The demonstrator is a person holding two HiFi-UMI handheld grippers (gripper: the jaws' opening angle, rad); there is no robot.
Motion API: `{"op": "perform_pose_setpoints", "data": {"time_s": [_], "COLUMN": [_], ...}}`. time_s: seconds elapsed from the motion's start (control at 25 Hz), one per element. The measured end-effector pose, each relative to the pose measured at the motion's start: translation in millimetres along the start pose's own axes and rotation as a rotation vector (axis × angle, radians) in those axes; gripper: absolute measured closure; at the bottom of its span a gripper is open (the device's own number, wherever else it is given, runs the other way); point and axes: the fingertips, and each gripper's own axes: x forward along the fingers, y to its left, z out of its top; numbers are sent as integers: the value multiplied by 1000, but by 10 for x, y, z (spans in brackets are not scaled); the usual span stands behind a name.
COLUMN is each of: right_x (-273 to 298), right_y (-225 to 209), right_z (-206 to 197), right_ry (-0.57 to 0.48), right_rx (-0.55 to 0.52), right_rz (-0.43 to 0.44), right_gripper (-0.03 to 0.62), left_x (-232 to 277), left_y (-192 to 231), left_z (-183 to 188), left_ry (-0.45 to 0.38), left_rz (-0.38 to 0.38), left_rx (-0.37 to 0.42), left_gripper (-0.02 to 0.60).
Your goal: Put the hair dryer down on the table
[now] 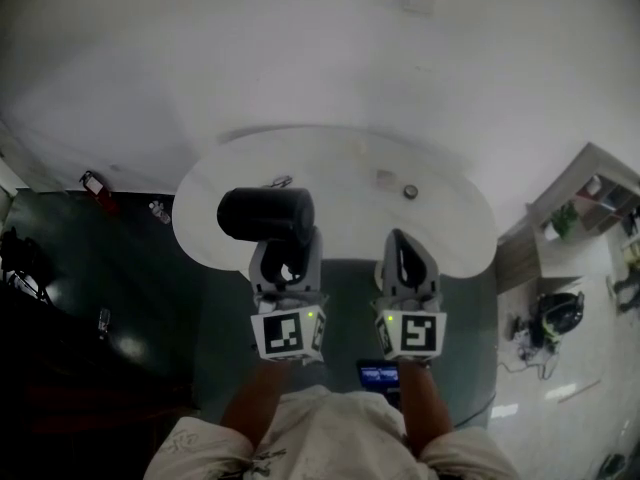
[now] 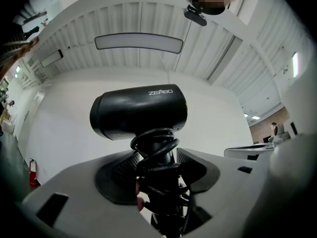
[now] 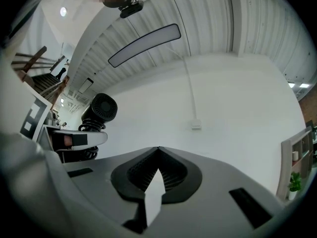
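Observation:
A black hair dryer [image 1: 265, 213] with its cord coiled round the handle stands upright in my left gripper [image 1: 287, 243], which is shut on the handle. In the left gripper view the dryer's barrel [image 2: 138, 113] lies crosswise above the left gripper [image 2: 157, 157], whose jaws press on the cord-wrapped handle. The dryer hangs over the near edge of the white oval table [image 1: 340, 148]. My right gripper [image 1: 407, 258] is beside it on the right, shut and empty, its tips over the table's near edge. From the right gripper view [image 3: 158, 150] the dryer [image 3: 99, 110] shows at the left.
On the table lie a small round object [image 1: 410, 192], a pale square piece [image 1: 385, 178] and a small metal item [image 1: 280, 181]. A red fire extinguisher [image 1: 93, 183] stands on the floor at the left. A shelf unit [image 1: 590, 198] and a bag [image 1: 555, 318] are at the right.

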Motion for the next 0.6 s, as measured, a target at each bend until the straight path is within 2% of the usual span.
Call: {"op": "perform_pose_setpoints", "data": {"time_s": [0.28, 0.6], "right_x": [588, 982], "right_y": [182, 198], "right_z": [7, -127], "right_ry": [8, 14], "right_rx": [-10, -8], "right_rz": [-16, -12], "right_gripper": [597, 597], "left_x": [439, 824], "left_y": [449, 615], "left_z": [-31, -146], "left_ry": [3, 10], "left_rz": [-14, -22], "left_rx": [-10, -12], "left_gripper": [345, 345]}}
